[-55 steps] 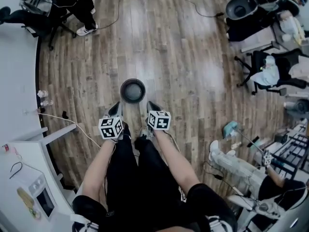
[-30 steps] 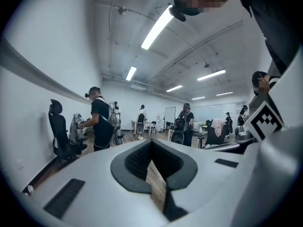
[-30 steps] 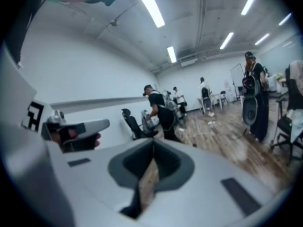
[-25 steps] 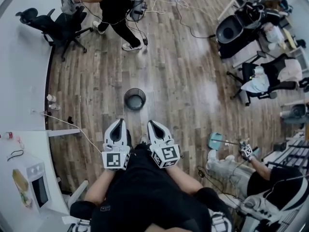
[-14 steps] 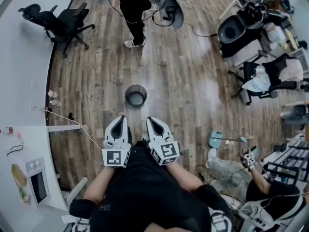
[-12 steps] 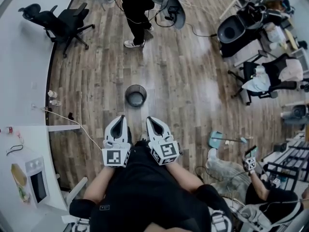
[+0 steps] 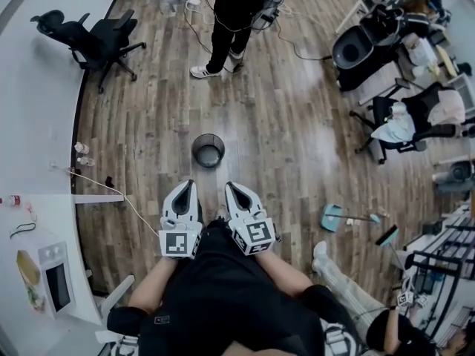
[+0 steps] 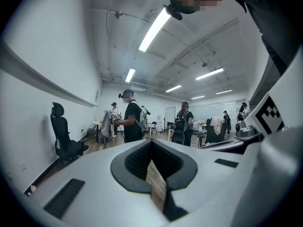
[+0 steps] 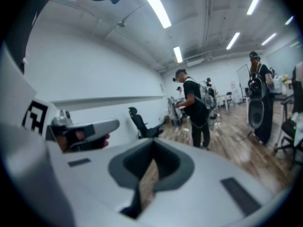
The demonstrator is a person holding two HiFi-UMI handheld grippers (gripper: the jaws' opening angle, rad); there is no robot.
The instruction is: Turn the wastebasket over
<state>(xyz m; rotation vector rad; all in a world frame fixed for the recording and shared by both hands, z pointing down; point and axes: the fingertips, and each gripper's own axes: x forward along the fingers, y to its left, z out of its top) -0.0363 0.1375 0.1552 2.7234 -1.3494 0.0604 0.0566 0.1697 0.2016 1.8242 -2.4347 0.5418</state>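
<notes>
Left gripper [image 7: 183, 188] and right gripper [image 7: 232, 189] are closed, empty; the wastebasket [image 7: 208, 150] stands mouth-up on the wooden floor [image 7: 297, 147] ahead, apart from both.

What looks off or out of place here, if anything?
Nothing much: the wastebasket looks upright on the floor, mouth up, nothing spilled. Only a teal dustpan lies loose on the floor to the right.

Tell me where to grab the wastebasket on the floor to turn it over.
Take the wastebasket by its open top rim, coming down from above on the side nearest you. It appears to stand upright, mouth up, and its round body looks too wide to span; the thin rim suits the jaws.
</notes>
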